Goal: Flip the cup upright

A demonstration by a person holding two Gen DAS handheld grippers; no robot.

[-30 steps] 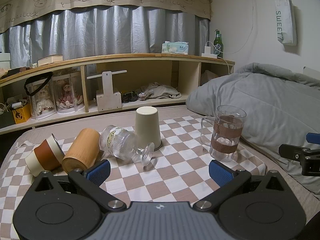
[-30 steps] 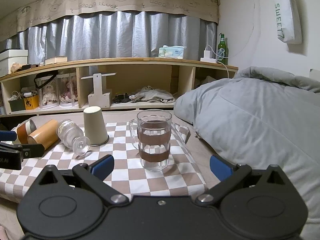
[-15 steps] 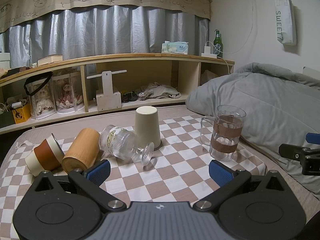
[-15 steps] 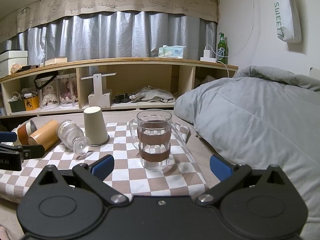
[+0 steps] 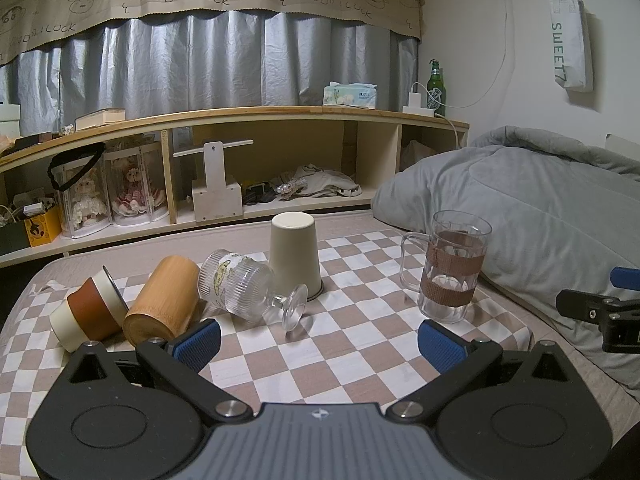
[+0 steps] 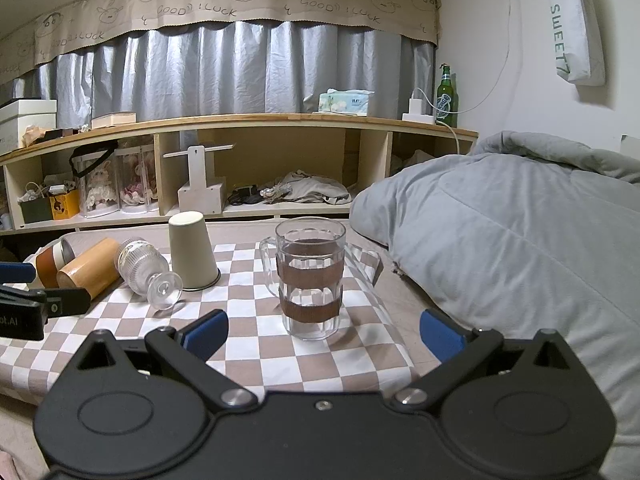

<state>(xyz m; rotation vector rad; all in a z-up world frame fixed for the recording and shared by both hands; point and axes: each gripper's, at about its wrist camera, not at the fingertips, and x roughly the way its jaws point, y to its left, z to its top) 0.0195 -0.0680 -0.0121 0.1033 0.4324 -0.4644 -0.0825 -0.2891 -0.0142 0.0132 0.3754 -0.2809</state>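
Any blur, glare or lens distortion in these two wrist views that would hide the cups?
Left wrist: sharp, dim indoor light, fisheye bows the shelf; the ribbed glass shows only small highlights. Right wrist: also sharp, dark vignette at the corners; the glass mug stays readable, and the upside-down cream cup is evenly lit.

The words "GOOD LUCK" repeat, hand-lettered among cartoon faces, along the beige curtain valance [image 5: 208, 4], also legible in the right wrist view [image 6: 224, 6]. A white bag [image 5: 570, 40] hanging on the wall reads "SWEET" in green capitals running downward, its last character cut off by a fold. The left tongs' black body [image 6: 18, 320] carries white lettering ending ".AI". Labels on the green bottle [image 6: 447, 98] and tissue box [image 5: 351, 95] are too small to read.
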